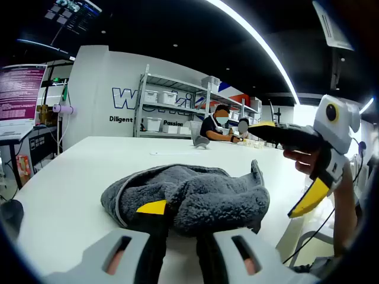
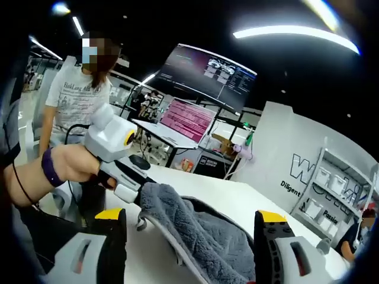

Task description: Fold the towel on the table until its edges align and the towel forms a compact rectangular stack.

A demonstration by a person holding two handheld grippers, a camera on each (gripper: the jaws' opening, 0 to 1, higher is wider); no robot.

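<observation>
A grey fleece towel [image 1: 195, 195] lies bunched in a loose heap on the white table [image 1: 83, 165]. My left gripper [image 1: 177, 214] is low at the towel's near edge, its yellow-tipped jaws closed on a fold of the cloth. In the right gripper view the left gripper [image 2: 131, 190] pinches the towel [image 2: 201, 236] at a corner and lifts that edge off the table [image 2: 237, 198]. My right gripper [image 1: 273, 170] hovers over the towel's right end with its jaws spread wide. Its own jaws [image 2: 190, 218] straddle the towel with nothing gripped.
A person [image 1: 217, 123] sits at the table's far end, in front of shelves with white bins [image 1: 169, 103]. A purple screen [image 1: 21, 89] stands at the left. Another person [image 2: 77, 89] stands behind desks with monitors [image 2: 189, 118]. The table edge drops off at the right.
</observation>
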